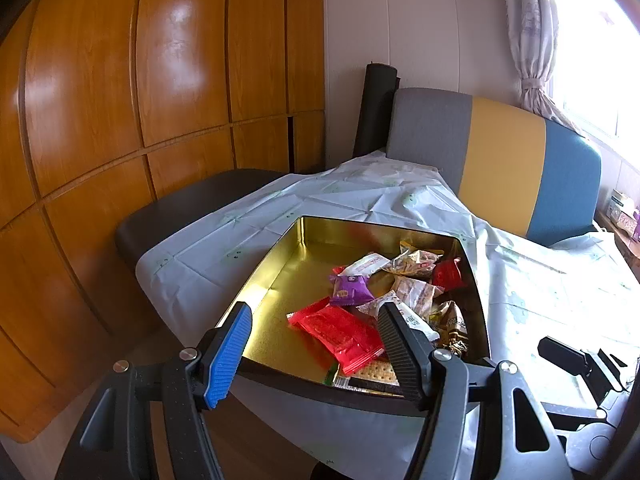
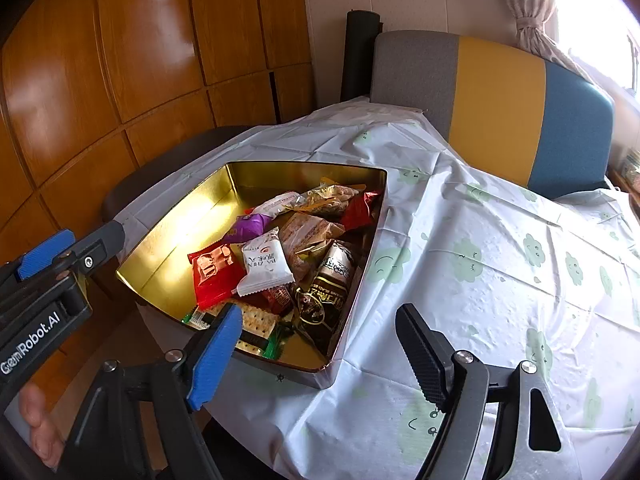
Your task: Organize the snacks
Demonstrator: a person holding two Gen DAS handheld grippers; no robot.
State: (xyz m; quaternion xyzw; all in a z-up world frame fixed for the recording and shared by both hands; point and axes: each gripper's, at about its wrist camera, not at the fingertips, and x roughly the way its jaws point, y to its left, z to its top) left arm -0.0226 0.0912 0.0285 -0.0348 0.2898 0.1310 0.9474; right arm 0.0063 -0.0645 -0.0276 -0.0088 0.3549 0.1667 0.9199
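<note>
The snacks lie heaped in an open gold-lined tin (image 2: 168, 248) that sits near the edge of the worktop (image 2: 500, 280), which is covered by a pale cloth printed with green clouds. In the pile are a red packet (image 2: 214, 274), a white packet (image 2: 264, 266), a purple one (image 2: 248, 226), a dark brown-and-gold pouch (image 2: 332, 280) and crackers (image 2: 252, 320) at the near wall; the left half of the tin is bare. The left tool (image 1: 316, 344) hangs over the tin's near rim, its jaws wide and holding nothing, the red packet showing between them. The right tool (image 2: 320, 352) stands wide and empty above the tin's near right corner. No snack shows on the cloth, though glare washes out its far right. This would fit snacks already gathered in, or a jumble waiting to be sorted, so I cannot name the step.
</note>
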